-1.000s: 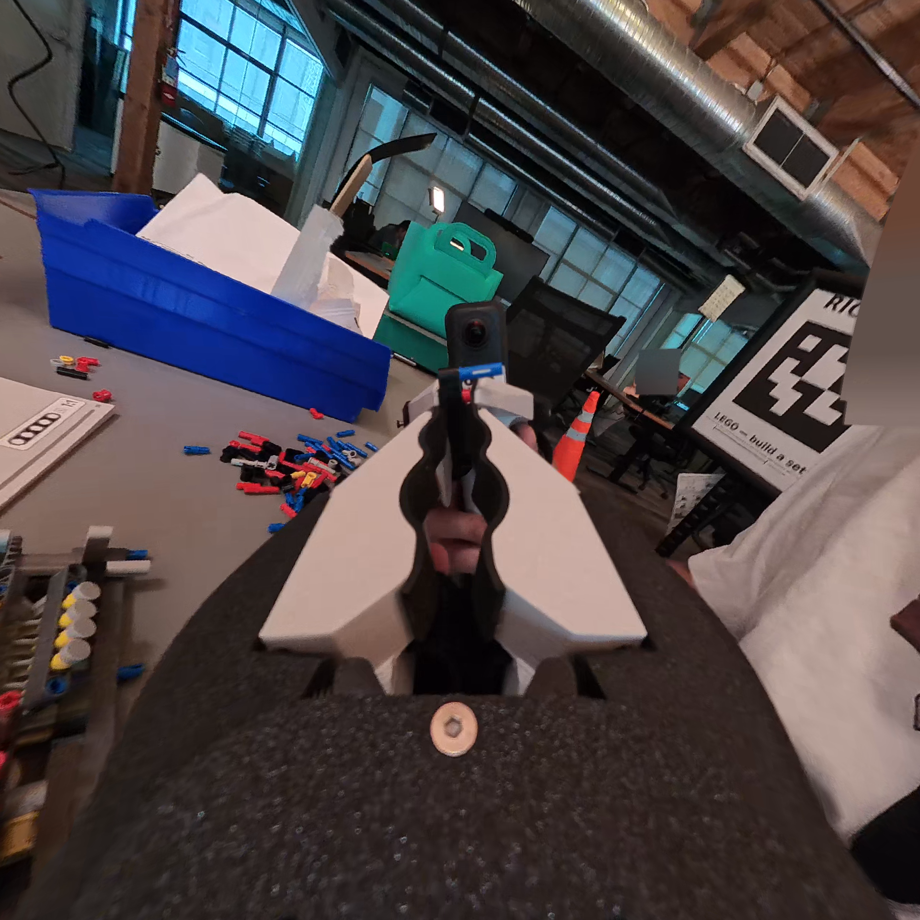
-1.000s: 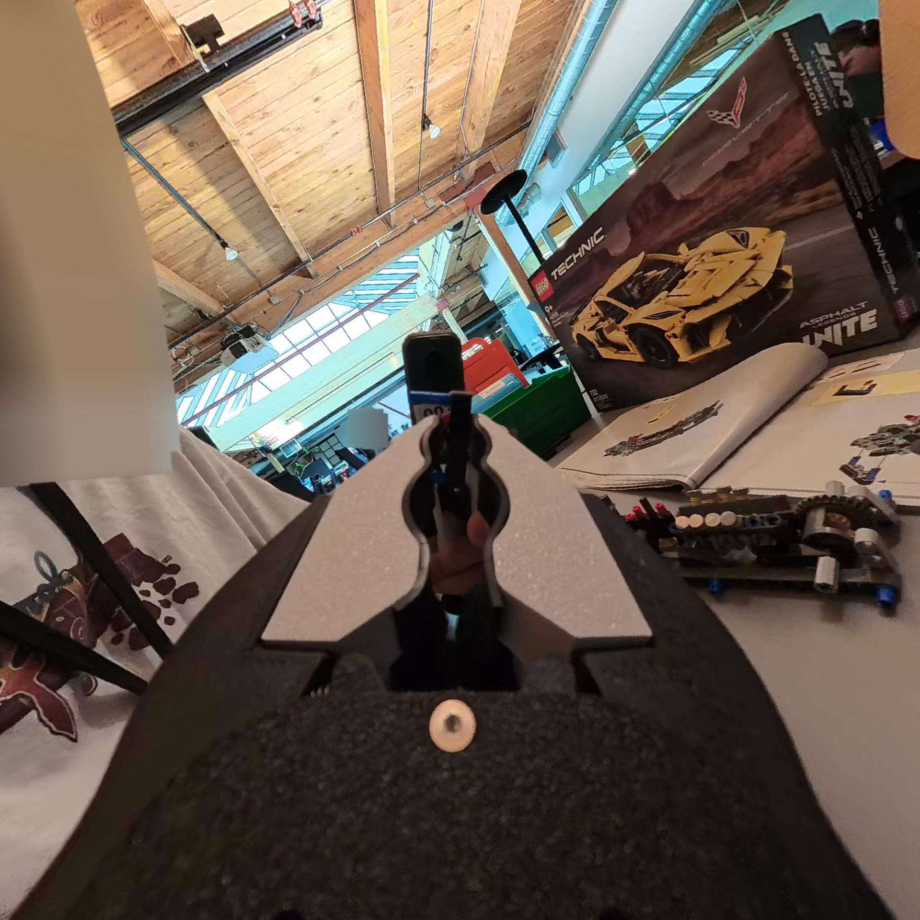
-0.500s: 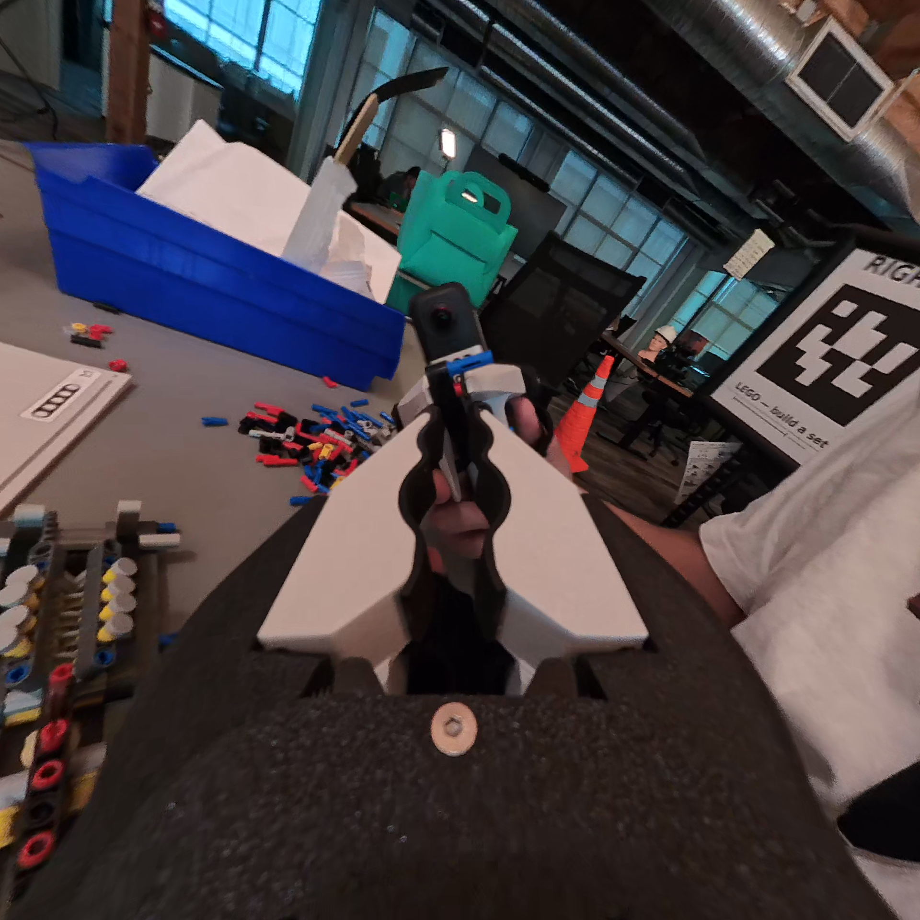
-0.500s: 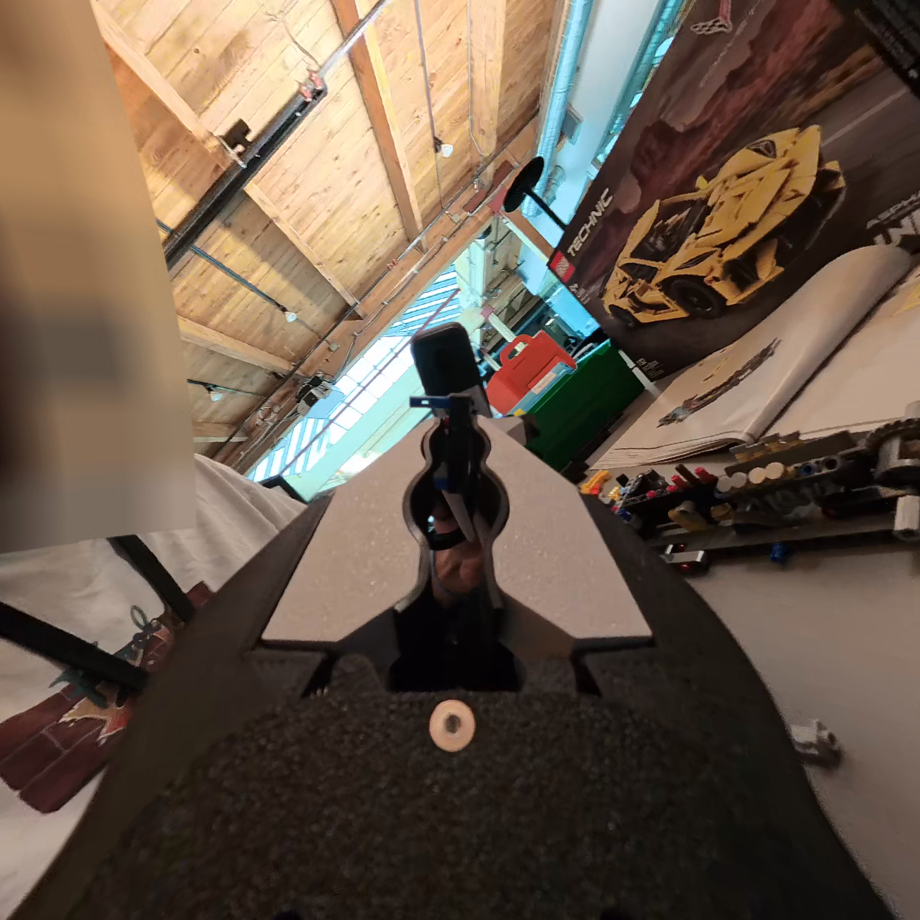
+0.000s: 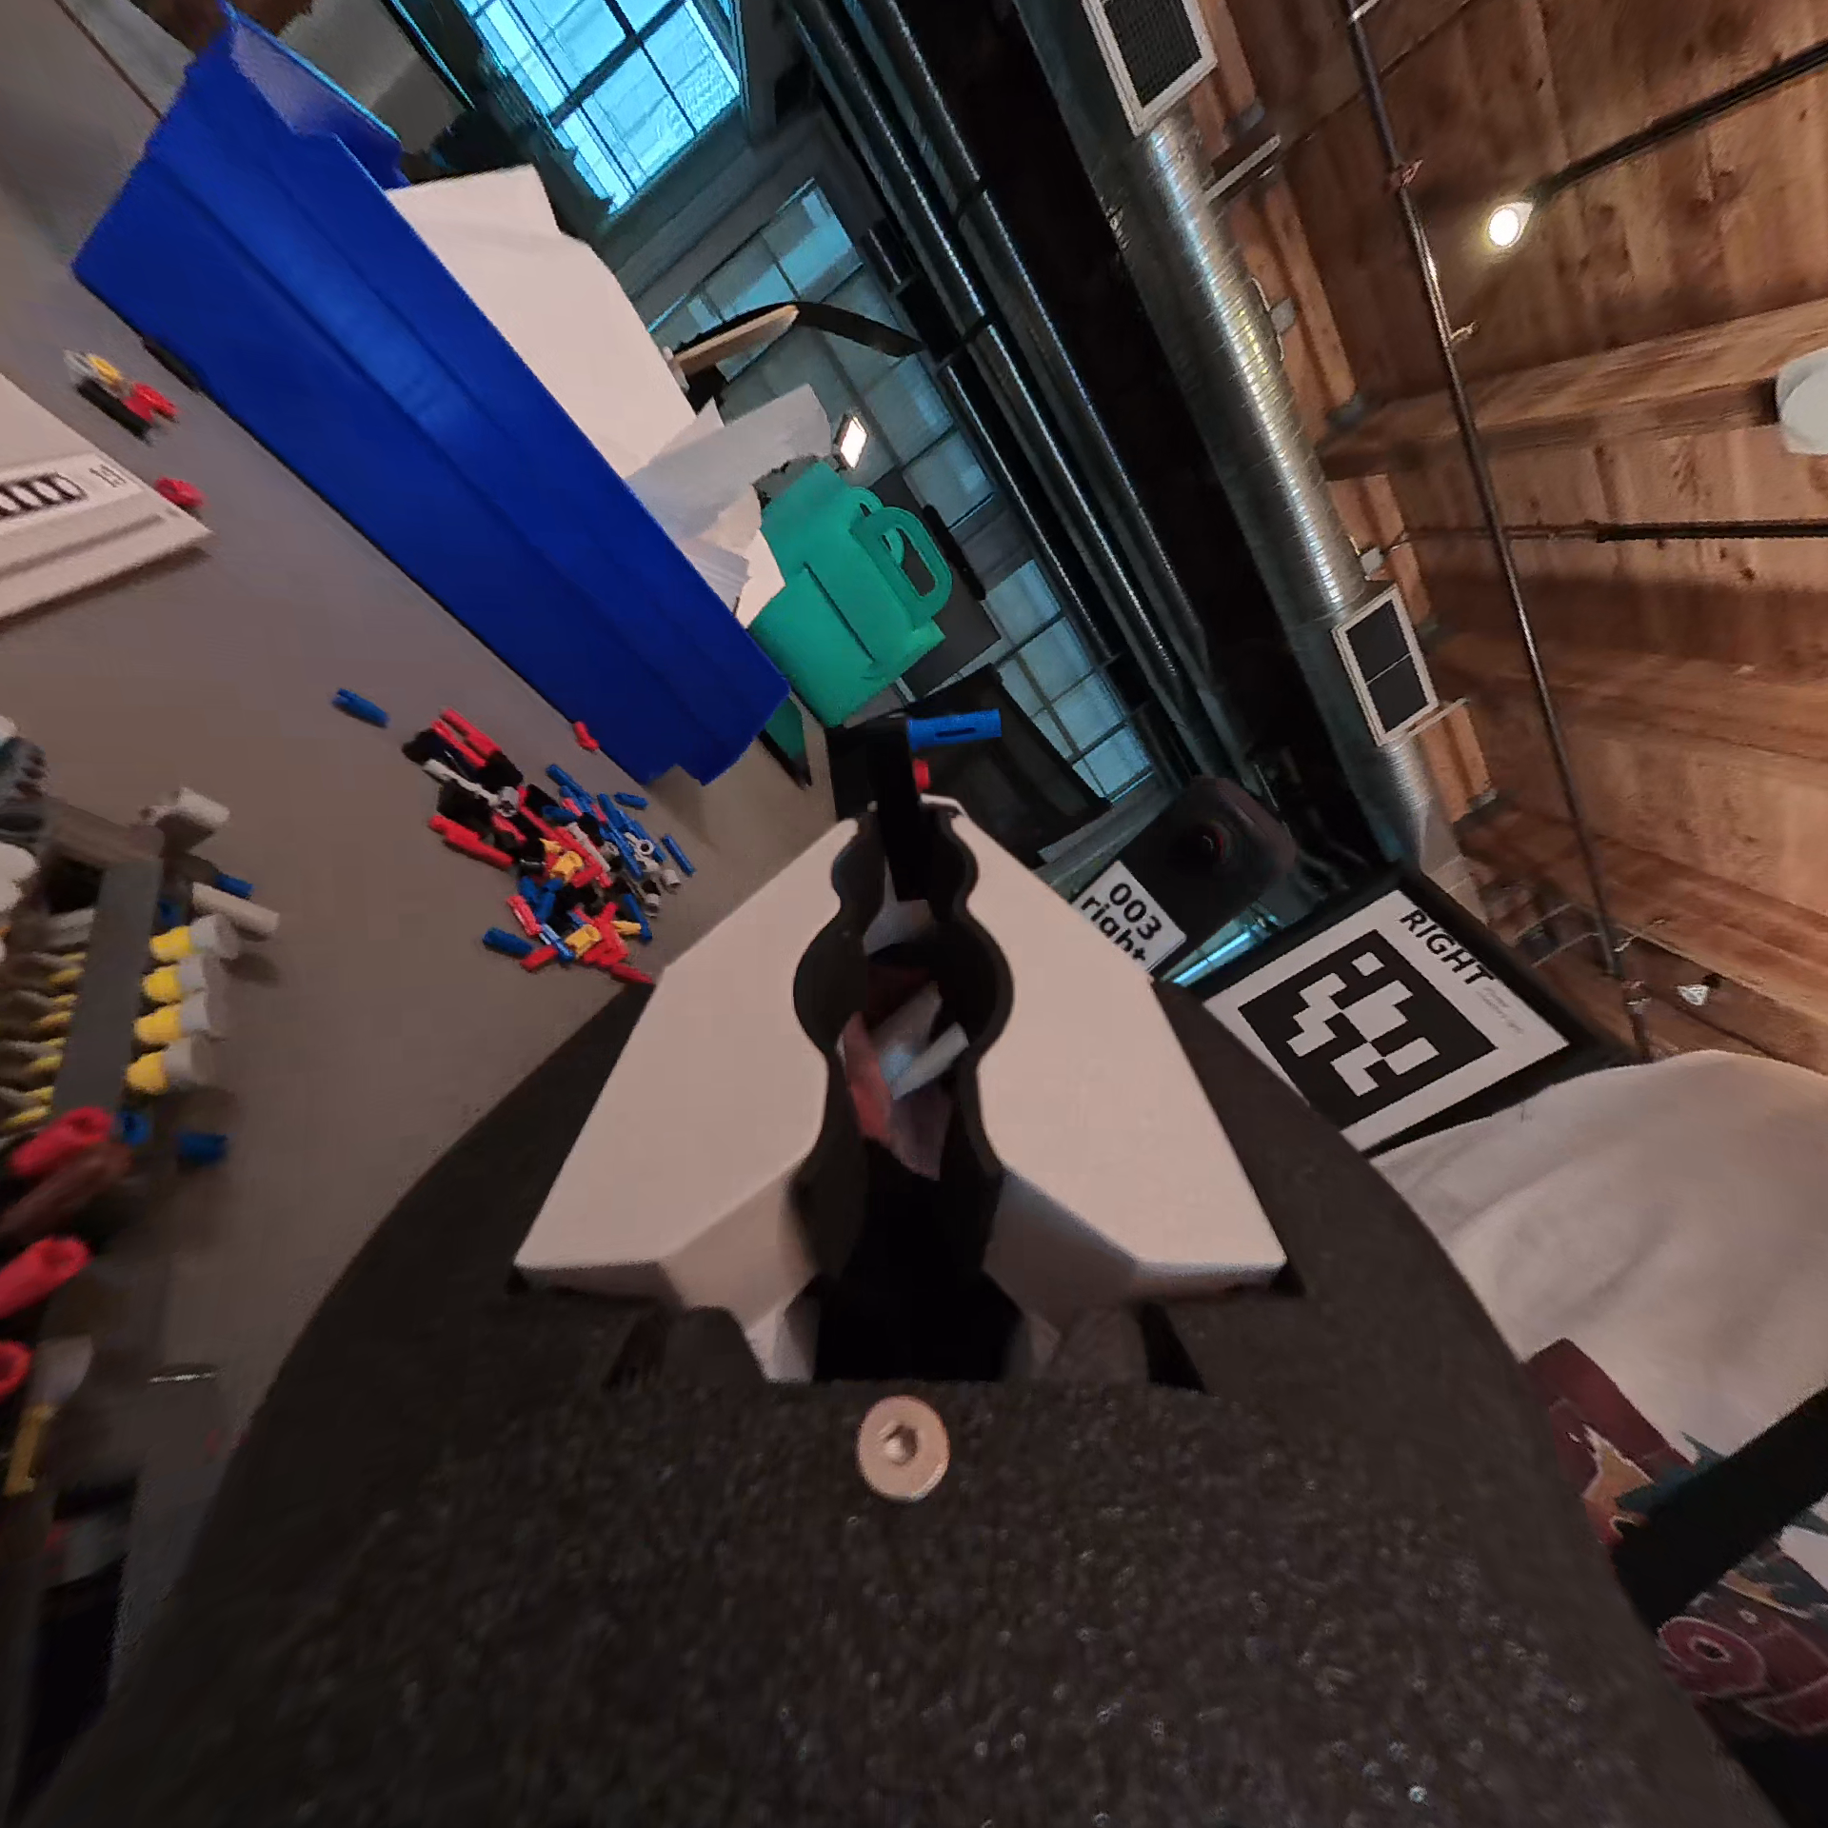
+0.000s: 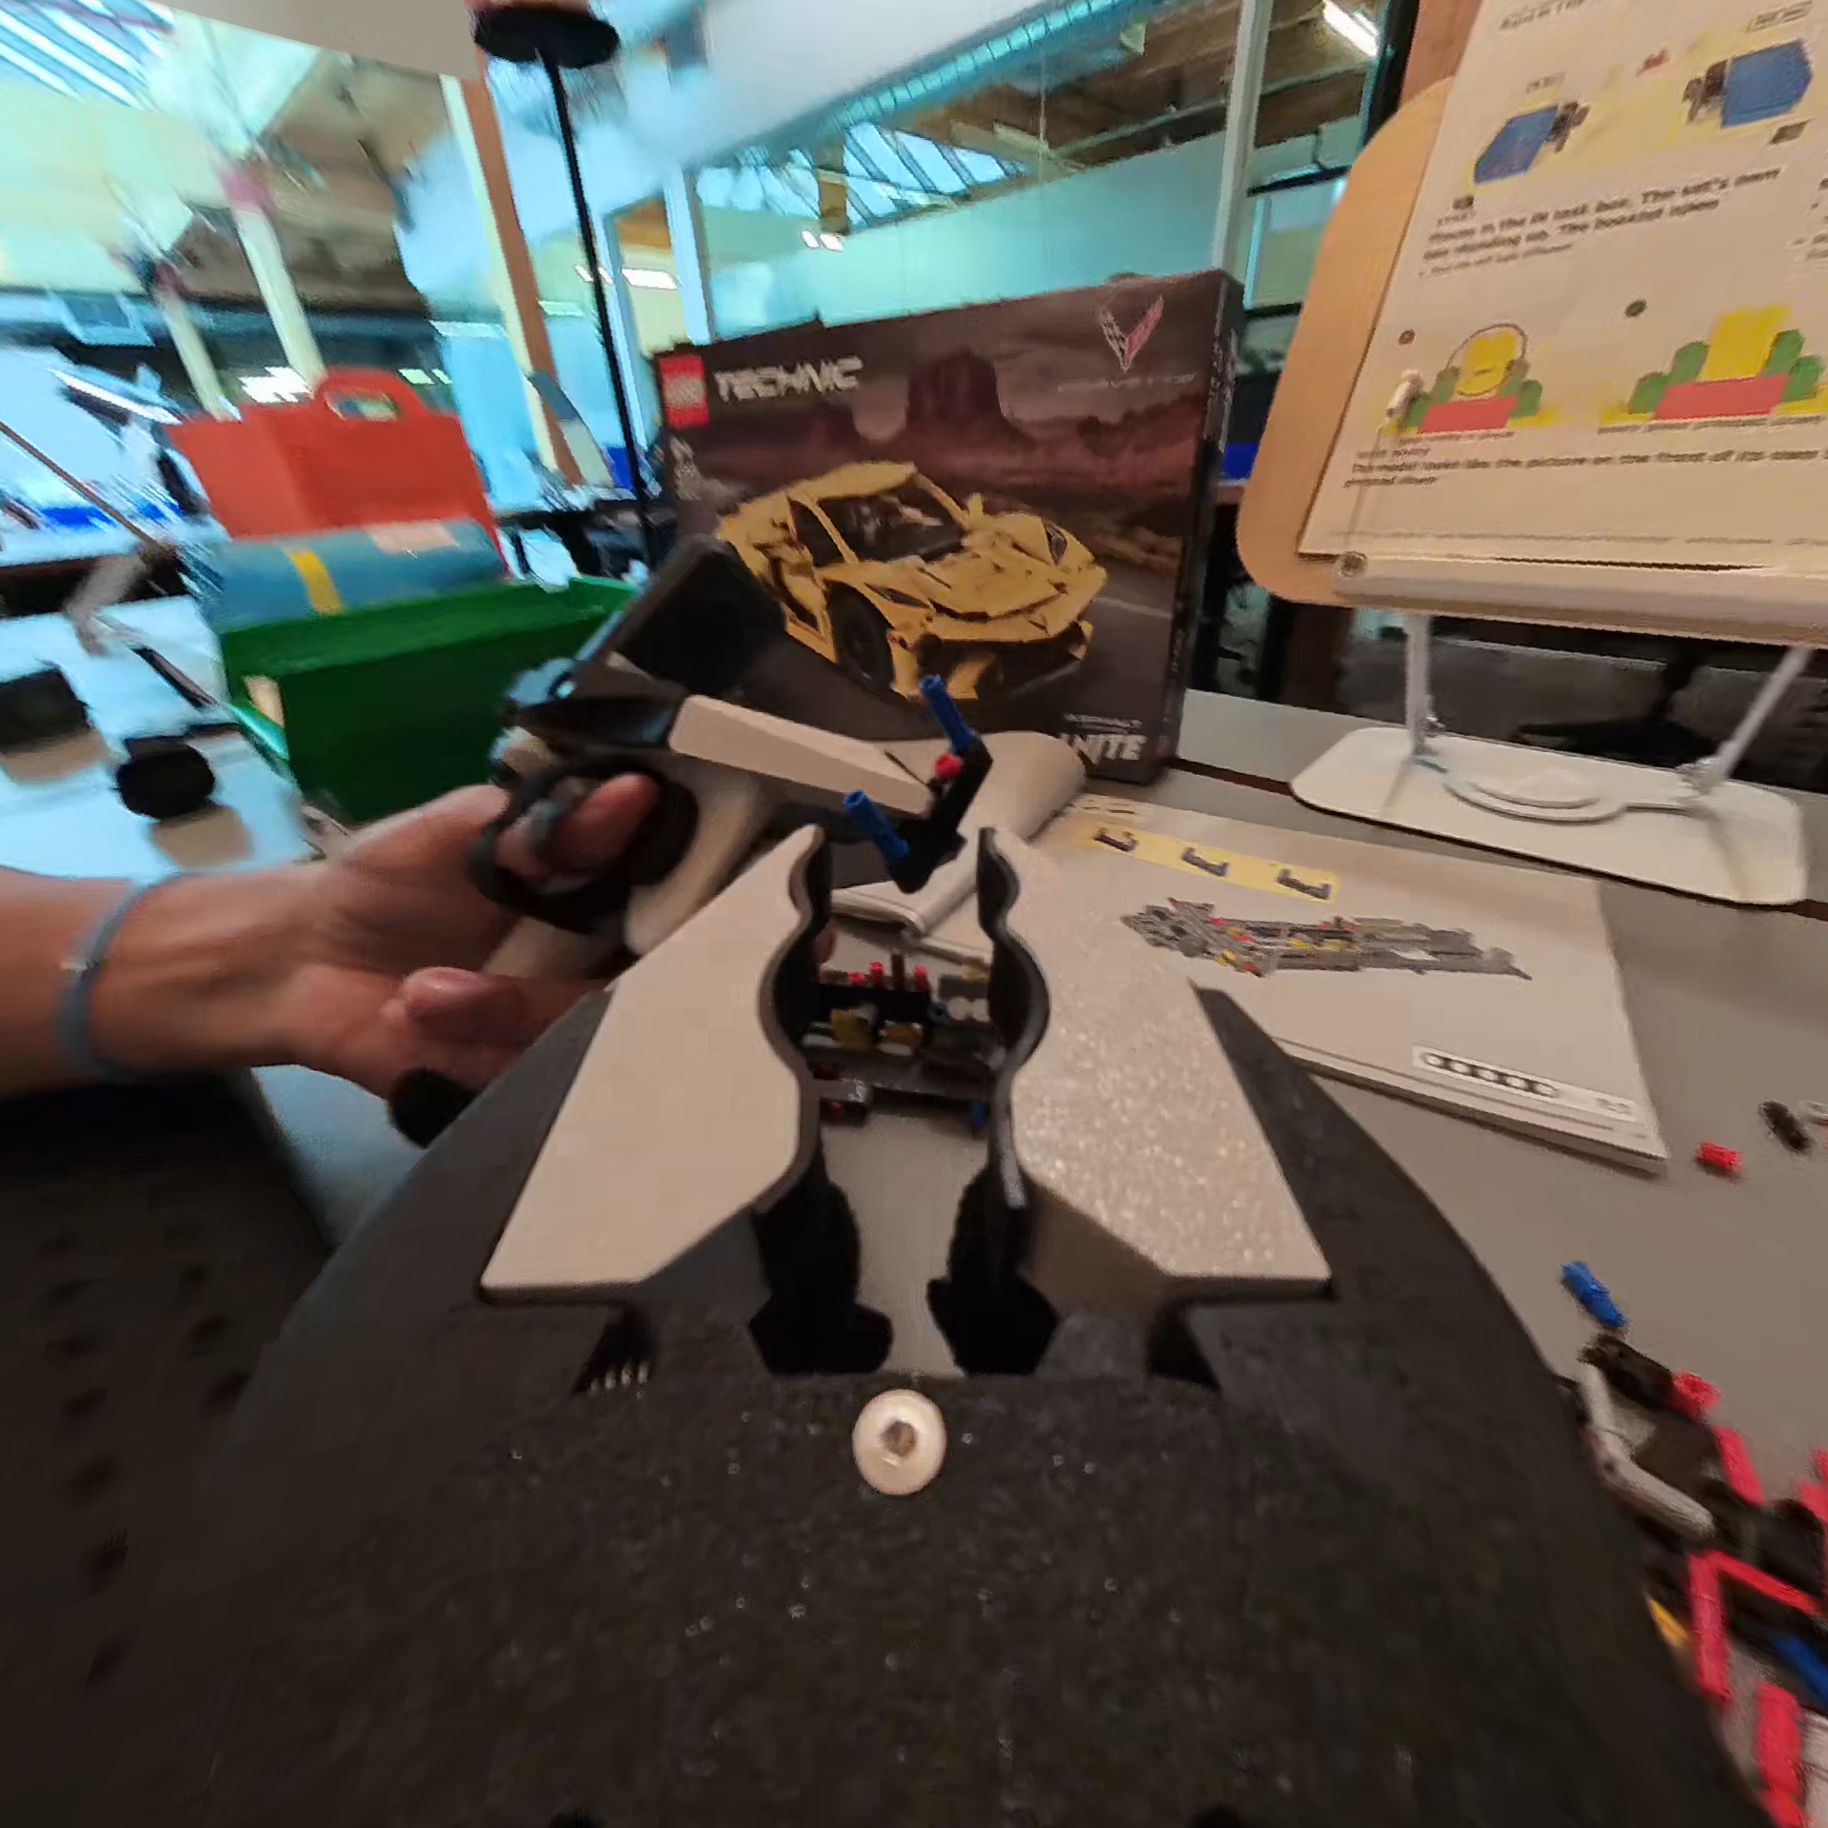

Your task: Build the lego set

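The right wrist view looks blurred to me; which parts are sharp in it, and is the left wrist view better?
Right wrist view: the background and the hand are smeared by motion, while the right tool is fairly sharp. Left wrist view: clearer, the loose pieces readable, the left tool crisp, though the blue bin is soft, the horizon tilted and the edges bent by the wide lens.

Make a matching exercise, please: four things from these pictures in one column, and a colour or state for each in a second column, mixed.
Things:
1. left gripper
2. right gripper
3. long bin
4. car on the box

Colour or state:
A. yellow
B. open, holding nothing
C. blue
D. shut on a black piece with blue pins

Pairs: 1-D, 2-B, 3-C, 4-A
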A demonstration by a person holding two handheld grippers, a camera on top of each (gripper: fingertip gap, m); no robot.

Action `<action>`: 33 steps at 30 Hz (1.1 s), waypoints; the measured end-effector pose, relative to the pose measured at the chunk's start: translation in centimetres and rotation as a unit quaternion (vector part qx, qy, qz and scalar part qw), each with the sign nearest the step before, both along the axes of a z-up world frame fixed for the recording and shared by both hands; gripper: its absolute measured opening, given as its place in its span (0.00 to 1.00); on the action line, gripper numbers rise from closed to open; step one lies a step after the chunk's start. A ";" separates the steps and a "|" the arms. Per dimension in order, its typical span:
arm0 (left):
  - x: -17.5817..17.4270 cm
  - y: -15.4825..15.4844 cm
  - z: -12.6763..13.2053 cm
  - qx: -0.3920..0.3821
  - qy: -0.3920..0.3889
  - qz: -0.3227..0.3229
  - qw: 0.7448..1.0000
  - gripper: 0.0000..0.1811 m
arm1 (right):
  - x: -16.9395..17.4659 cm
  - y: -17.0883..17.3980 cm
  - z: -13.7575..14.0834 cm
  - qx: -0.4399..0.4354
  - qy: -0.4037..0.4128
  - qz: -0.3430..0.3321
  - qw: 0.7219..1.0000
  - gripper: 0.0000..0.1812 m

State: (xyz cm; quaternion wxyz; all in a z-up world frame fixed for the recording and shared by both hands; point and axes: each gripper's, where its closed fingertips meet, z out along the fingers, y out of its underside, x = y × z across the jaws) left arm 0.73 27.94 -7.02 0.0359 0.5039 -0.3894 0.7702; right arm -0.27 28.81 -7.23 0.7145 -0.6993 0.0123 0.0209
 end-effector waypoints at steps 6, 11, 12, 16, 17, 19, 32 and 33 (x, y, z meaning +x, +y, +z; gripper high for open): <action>-0.3 -0.7 -0.3 0.000 0.014 -0.028 1.000 0.04 | 0.2 -0.3 -0.2 -0.010 -0.042 -0.018 0.999 0.04; -2.7 -0.1 -1.0 0.071 0.035 -0.156 0.985 0.24 | -1.4 -1.4 -0.9 -0.043 -0.060 0.105 0.992 0.03; -3.3 0.5 -1.2 0.082 0.037 -0.169 0.981 0.24 | -2.2 -1.6 -0.9 -0.056 -0.067 0.144 0.986 0.03; -4.9 1.2 -2.1 0.116 0.042 -0.211 0.970 0.24 | -6.9 -3.5 -2.2 -0.160 -0.084 0.356 0.917 0.04; -5.5 0.7 -2.0 0.108 0.041 -0.236 0.965 0.22 | -7.5 -3.8 -2.6 -0.189 -0.094 0.386 0.898 0.04; -7.1 -0.8 -1.8 0.089 0.039 -0.294 0.951 0.19 | -7.9 -3.8 -3.1 -0.231 -0.113 0.423 0.869 0.04; -10.4 -3.9 -3.0 0.109 0.044 -0.390 0.913 0.05 | -8.7 -3.9 -2.7 -0.248 -0.165 0.488 0.821 0.04; -10.5 -4.0 -2.9 0.106 0.043 -0.392 0.913 0.05 | -8.8 -4.0 -2.6 -0.244 -0.170 0.489 0.820 0.04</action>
